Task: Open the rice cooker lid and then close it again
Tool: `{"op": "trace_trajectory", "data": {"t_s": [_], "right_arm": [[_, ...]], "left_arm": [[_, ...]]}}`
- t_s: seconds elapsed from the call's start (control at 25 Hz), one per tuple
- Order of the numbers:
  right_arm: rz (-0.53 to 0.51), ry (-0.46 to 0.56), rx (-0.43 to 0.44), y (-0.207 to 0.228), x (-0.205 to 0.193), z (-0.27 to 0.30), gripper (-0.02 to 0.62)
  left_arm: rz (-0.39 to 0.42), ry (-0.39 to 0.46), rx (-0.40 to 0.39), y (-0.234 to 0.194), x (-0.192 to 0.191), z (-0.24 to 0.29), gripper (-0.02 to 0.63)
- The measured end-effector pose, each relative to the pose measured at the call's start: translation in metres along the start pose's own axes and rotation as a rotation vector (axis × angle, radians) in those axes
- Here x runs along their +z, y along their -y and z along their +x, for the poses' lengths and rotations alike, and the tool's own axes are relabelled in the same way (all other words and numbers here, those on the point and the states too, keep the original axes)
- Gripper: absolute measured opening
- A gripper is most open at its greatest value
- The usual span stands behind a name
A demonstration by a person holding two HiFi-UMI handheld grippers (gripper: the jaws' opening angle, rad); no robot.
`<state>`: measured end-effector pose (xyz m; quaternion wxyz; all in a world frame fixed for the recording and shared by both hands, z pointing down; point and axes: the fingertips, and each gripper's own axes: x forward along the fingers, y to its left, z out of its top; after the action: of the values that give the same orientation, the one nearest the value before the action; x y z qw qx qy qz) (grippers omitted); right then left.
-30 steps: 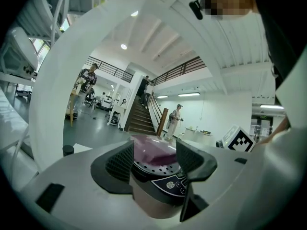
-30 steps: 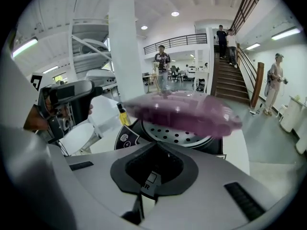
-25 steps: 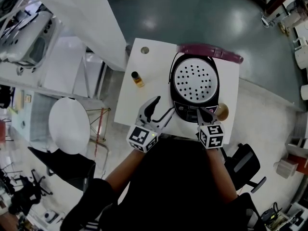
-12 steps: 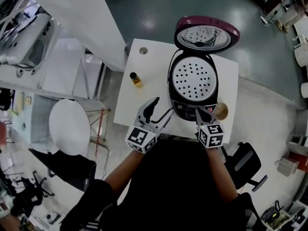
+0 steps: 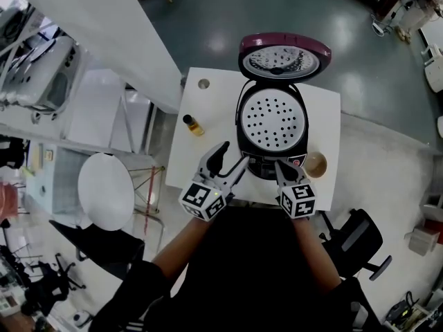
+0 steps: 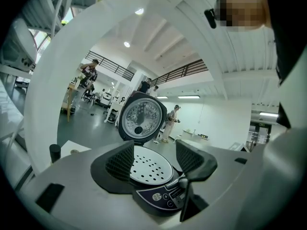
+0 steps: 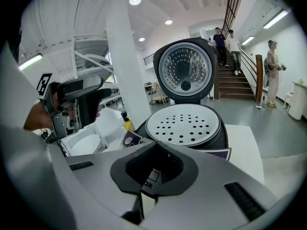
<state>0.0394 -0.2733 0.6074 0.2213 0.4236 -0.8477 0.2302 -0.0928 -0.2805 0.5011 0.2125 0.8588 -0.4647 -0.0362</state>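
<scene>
The black rice cooker (image 5: pixel 243 133) stands on the white table (image 5: pixel 208 109). Its maroon lid (image 5: pixel 284 55) is up at the back and shows its metal inner plate. A white perforated tray (image 5: pixel 271 120) fills the pot. My right gripper (image 5: pixel 279 166) is shut with nothing in it, its tips over the front control panel (image 5: pixel 266 166); I cannot tell whether they touch. My left gripper (image 5: pixel 228 159) is open and empty, just left of the cooker's front. The left gripper view shows the lid (image 6: pixel 141 118) past the open gripper (image 6: pixel 156 159). The right gripper view shows the lid (image 7: pixel 184 71), the tray (image 7: pixel 183 123) and the shut gripper (image 7: pixel 156 145).
A small bottle of yellow liquid (image 5: pixel 192 124) stands left of the cooker, and a brown round cup (image 5: pixel 315 163) sits at its front right. The table has a cable hole (image 5: pixel 203 84) at its far left. A round white stool (image 5: pixel 105 189) is on the left and a black chair (image 5: pixel 353 234) on the right.
The lid has swung from edge-on to upright, so its inner plate now faces me. The left gripper has shifted slightly. The right gripper stays at the front panel.
</scene>
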Motion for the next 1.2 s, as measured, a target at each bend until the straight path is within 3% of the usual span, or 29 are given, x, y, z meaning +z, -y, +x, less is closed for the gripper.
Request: {"op": "trace_trajectory", "data": {"t_s": [0.12, 0.24, 0.32, 0.76, 1.2], "right_arm": [[0.009, 0.042, 0.021, 0.003, 0.011, -0.006, 0.000], [0.028, 0.061, 0.058, 0.008, 0.025, -0.012, 0.000], [0.033, 0.067, 0.075, 0.013, 0.030, -0.015, 0.000], [-0.010, 0.067, 0.210, 0.014, 0.034, -0.024, 0.000], [0.001, 0.088, 0.119, 0.059, 0.048, -0.029, 0.000]], "left_arm": [[-0.009, 0.004, 0.003, 0.003, 0.011, 0.008, 0.256], [-0.107, 0.052, 0.003, 0.006, 0.037, 0.020, 0.255], [-0.109, 0.084, 0.011, 0.011, 0.057, 0.029, 0.255], [0.120, 0.130, 0.065, 0.013, 0.131, 0.078, 0.255], [0.277, 0.095, 0.010, 0.002, 0.190, 0.132, 0.256]]}}
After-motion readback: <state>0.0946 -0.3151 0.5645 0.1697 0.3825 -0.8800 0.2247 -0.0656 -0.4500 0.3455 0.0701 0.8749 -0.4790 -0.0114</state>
